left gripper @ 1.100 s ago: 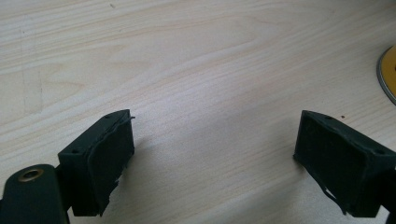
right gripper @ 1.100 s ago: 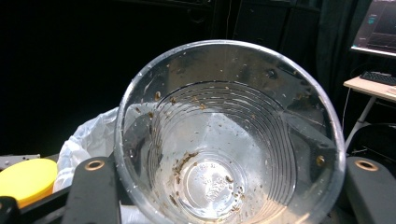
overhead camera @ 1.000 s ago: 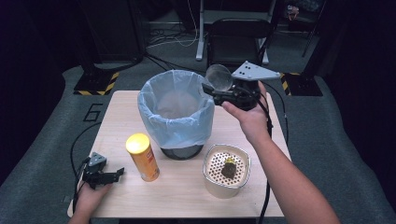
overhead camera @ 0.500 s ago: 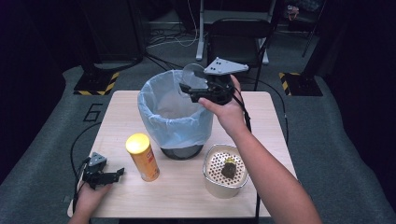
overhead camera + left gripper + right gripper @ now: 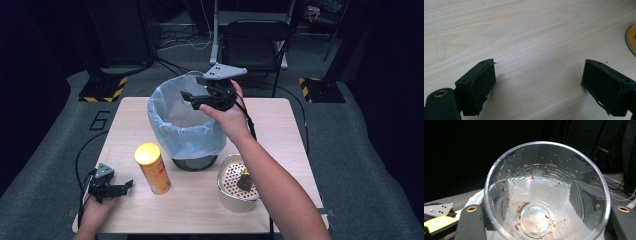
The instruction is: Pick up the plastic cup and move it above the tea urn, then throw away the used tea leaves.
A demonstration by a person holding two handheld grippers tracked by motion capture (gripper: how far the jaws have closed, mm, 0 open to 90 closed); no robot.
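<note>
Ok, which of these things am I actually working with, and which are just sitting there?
In the job:
clear plastic cup, held by right gripper
bin with blue liner

Lying about:
yellow can
metal strainer pot
left gripper, open over table

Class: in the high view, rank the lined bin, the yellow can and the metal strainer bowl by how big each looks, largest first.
1. Lined bin, clearly largest.
2. Metal strainer bowl.
3. Yellow can, narrowest; it stands upright, so its height is foreshortened from above and second versus third is less certain.
</note>
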